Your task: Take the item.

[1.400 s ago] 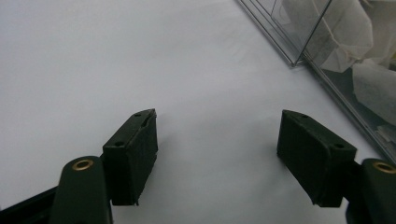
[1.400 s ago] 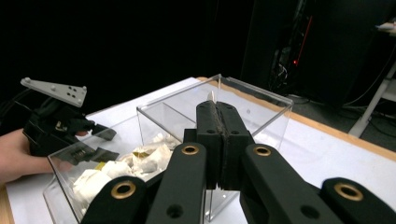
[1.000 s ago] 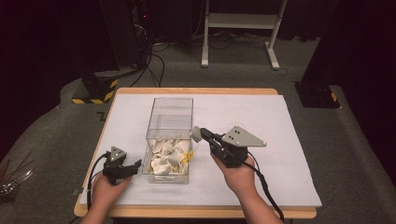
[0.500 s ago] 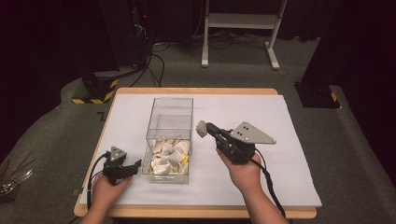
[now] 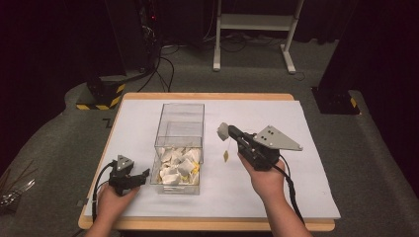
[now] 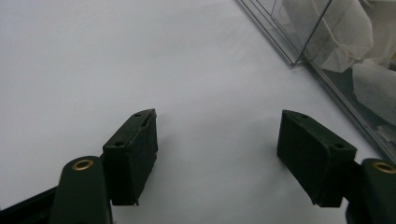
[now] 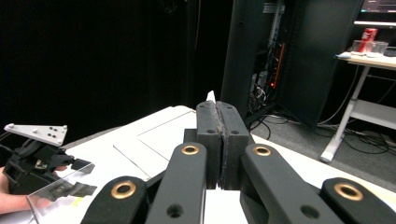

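Observation:
A clear plastic box point(image 5: 180, 106) stands on the white sheet point(image 5: 257, 116), and several white tea bags point(image 5: 178, 165) lie heaped in its near half. To the right of the box and above the sheet, my right gripper point(image 5: 225, 131) is shut on a white tea bag point(image 5: 222, 130). A string with a yellow tag point(image 5: 226, 156) dangles from it. In the right gripper view the jaws point(image 7: 217, 112) meet, and a white tip of the bag point(image 7: 211, 96) pokes out above them. My left gripper point(image 5: 142, 175) rests open at the box's near left corner, with only bare sheet between its pads point(image 6: 217, 154).
The box's wall point(image 6: 299, 46) lies close on the right in the left gripper view, with tea bags point(image 6: 348, 32) behind it. Black equipment, cables and a white frame stand on the floor beyond the table. The right half of the sheet offers bare room.
My right gripper has carried the tea bag to the right and a little upward, away from the box. The left gripper has stayed put.

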Action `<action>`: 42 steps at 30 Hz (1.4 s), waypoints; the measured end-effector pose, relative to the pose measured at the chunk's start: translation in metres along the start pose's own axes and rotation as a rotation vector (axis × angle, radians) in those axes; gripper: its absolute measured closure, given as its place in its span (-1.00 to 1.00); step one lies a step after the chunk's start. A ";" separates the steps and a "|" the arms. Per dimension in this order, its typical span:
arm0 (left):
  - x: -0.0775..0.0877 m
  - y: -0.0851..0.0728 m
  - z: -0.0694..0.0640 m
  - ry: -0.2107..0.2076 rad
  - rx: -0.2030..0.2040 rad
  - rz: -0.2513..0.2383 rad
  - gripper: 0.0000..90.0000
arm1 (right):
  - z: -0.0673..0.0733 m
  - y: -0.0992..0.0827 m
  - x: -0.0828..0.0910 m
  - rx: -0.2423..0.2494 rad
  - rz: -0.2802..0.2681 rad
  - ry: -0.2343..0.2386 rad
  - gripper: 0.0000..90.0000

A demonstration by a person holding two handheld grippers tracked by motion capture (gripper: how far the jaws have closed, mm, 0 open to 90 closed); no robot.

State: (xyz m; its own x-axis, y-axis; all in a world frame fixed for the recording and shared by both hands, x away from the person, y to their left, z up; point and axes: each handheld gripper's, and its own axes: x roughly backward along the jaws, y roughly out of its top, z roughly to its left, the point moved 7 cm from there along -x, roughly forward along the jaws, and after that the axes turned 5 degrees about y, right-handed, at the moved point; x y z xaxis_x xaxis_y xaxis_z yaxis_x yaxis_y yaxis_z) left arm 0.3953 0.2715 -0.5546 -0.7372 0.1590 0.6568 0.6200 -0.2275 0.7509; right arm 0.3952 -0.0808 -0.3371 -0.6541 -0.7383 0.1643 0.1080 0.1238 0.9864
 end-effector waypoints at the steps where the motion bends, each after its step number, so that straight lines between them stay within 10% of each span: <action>1: 0.000 0.000 0.000 0.000 0.000 0.000 -0.35 | -0.002 0.000 0.001 -0.001 0.000 -0.002 0.98; 42: 0.000 0.000 0.000 0.000 0.003 -0.001 -0.35 | -0.089 0.000 0.000 -0.019 0.032 -0.207 0.98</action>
State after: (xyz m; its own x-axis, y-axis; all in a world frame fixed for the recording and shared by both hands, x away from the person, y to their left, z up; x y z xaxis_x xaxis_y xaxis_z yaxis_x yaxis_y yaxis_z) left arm 0.3954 0.2716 -0.5546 -0.7375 0.1594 0.6563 0.6202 -0.2248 0.7516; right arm 0.4618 -0.1393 -0.3370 -0.7897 -0.5821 0.1938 0.1442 0.1310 0.9808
